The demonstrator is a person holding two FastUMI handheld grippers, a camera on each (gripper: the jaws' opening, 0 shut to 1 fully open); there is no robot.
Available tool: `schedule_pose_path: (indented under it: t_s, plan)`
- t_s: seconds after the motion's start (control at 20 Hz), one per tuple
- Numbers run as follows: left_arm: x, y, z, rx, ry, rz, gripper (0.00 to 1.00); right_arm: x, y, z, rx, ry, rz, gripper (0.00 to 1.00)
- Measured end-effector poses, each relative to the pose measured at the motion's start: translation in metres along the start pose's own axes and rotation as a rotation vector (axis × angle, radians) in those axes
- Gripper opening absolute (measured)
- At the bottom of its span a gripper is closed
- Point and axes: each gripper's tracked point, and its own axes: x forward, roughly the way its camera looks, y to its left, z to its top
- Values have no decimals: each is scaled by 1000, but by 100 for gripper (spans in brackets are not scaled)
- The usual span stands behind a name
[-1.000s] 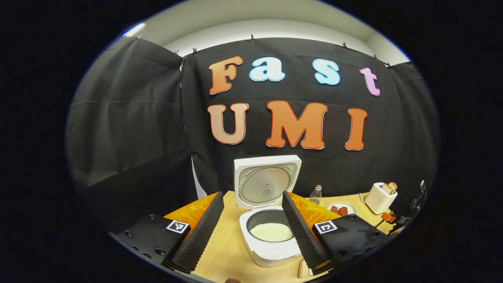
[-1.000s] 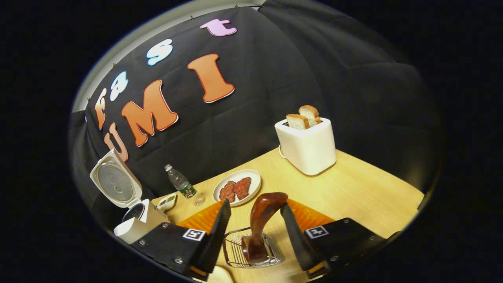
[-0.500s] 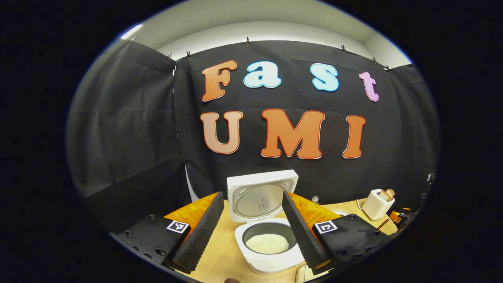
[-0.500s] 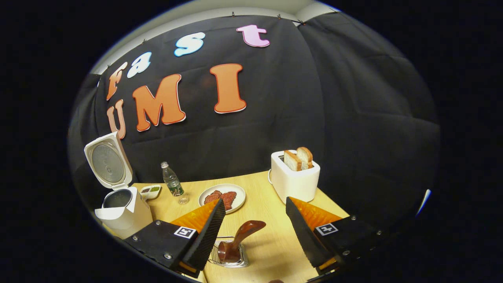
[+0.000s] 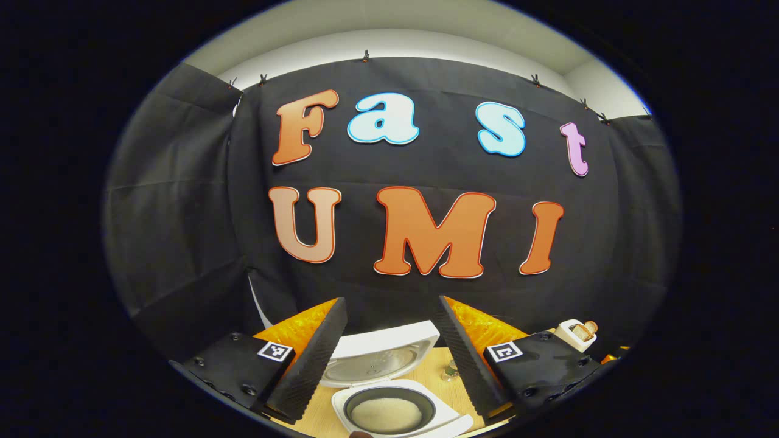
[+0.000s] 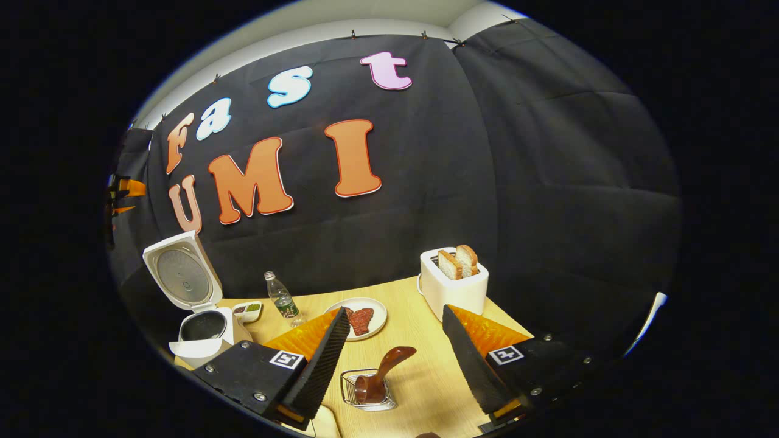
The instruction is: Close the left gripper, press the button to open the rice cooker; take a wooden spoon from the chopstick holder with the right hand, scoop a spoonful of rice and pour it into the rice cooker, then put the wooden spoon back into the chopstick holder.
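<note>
Right gripper view: counter (image 6: 535,331), then rice cooker (image 6: 204,325) at far left, lid up. Toaster (image 6: 453,286) well to cooker's right, plate (image 6: 372,316) and bottle (image 6: 282,297) between them. Chopstick holder (image 6: 368,389) nearer than cooker, wooden spoon (image 6: 380,374) standing in it, tilted. Right tool (image 6: 395,359) fingers spread apart, gripping nothing, spoon between them but apart. Left gripper view: left tool (image 5: 389,347) fingers wide apart, empty, cooker (image 5: 395,398) below with white rice (image 5: 386,415) in pot.
</note>
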Motion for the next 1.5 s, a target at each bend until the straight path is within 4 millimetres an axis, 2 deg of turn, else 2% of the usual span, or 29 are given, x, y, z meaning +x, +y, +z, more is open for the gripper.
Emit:
schedule_pose_path:
  t_s: [0.2, 0.35, 0.45, 0.65, 0.7, 0.8, 1.0, 1.25, 1.5]
  plan:
    - [62, 12, -15, -24, 102, 20, 100, -13, -11, -4, 6, 12, -38, 95]
    - [100, 21, -46, -42, 204, 47, 100, -20, -20, -5, 11, 16, -68, 94]
    - [114, 27, -73, -55, 284, 54, 100, -22, -21, -2, 16, 23, -79, 95]
    - [129, 32, -121, -93, 403, 67, 100, -28, -23, 22, 2, -12, -98, 95]
    - [129, 35, -128, -85, 416, 76, 100, -29, -21, 28, -2, -24, -100, 95]
    - [128, 33, -128, -89, 400, 70, 100, -32, -18, 34, 0, -34, -96, 95]
    - [116, 26, -134, -131, 408, 20, 100, -33, -7, 34, 9, -30, -79, 95]
    - [85, 16, -142, -81, 391, 4, 100, -30, 13, 32, -2, -12, -19, 95]
    - [49, -1, -163, -102, 390, 6, 100, -38, 19, 27, -22, -14, 43, 95]
